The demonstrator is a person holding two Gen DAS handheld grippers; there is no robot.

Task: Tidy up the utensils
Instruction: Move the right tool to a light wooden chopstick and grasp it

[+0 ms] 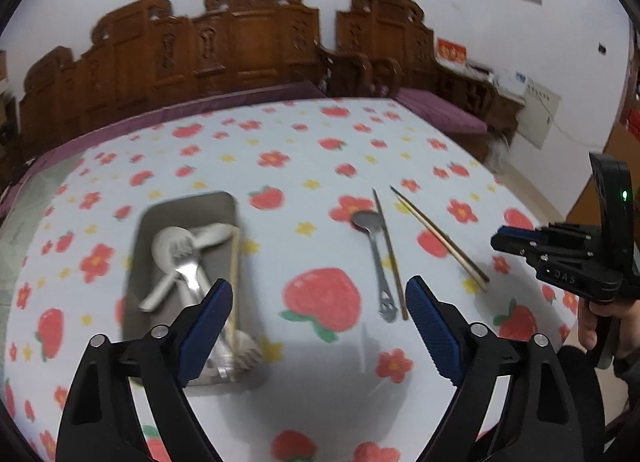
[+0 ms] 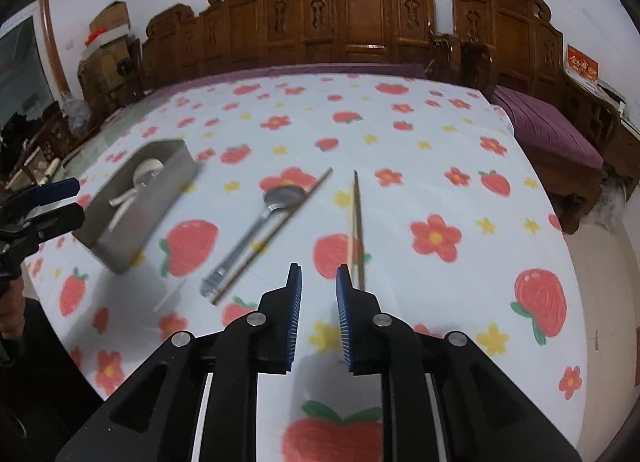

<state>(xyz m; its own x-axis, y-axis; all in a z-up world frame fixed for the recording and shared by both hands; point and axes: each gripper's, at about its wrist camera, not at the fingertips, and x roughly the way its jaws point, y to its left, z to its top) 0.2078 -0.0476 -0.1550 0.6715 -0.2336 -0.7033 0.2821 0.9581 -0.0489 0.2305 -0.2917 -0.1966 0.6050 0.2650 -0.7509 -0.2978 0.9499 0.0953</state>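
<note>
**Steel tray half filled, three pieces loose on the cloth**

Steel is what the rectangular tray [image 1: 138,262] is made of, and it sits on the strawberry-print tablecloth [image 1: 320,150] toward the left of the left wrist view. Inside it lie a fork [image 1: 186,266], two spoons with their bowls at the far end, and one pale chopstick [image 1: 235,282] along the right wall. Something lies at the tray's near end too, but it is too blurred and too hidden to name.

Loose on the cloth, well apart from the tray, are a metal spoon [image 2: 256,222] and a dark chopstick [image 2: 280,226] lying alongside it and touching or nearly touching it. Farther right is a pair of lighter chopsticks [image 2: 356,230], lying close together.

Wide apart are the jaws of the left gripper [image 1: 318,326], with nothing between them; it hangs over bare cloth between the tray and the loose spoon. The right gripper [image 2: 318,314] has its jaws narrowly parted and empty. The near end of the lighter chopsticks shows just beside its right finger, lying on the cloth. A person's hand [image 1: 612,326] holds the right gripper's handle at the edge of the left wrist view.
</note>
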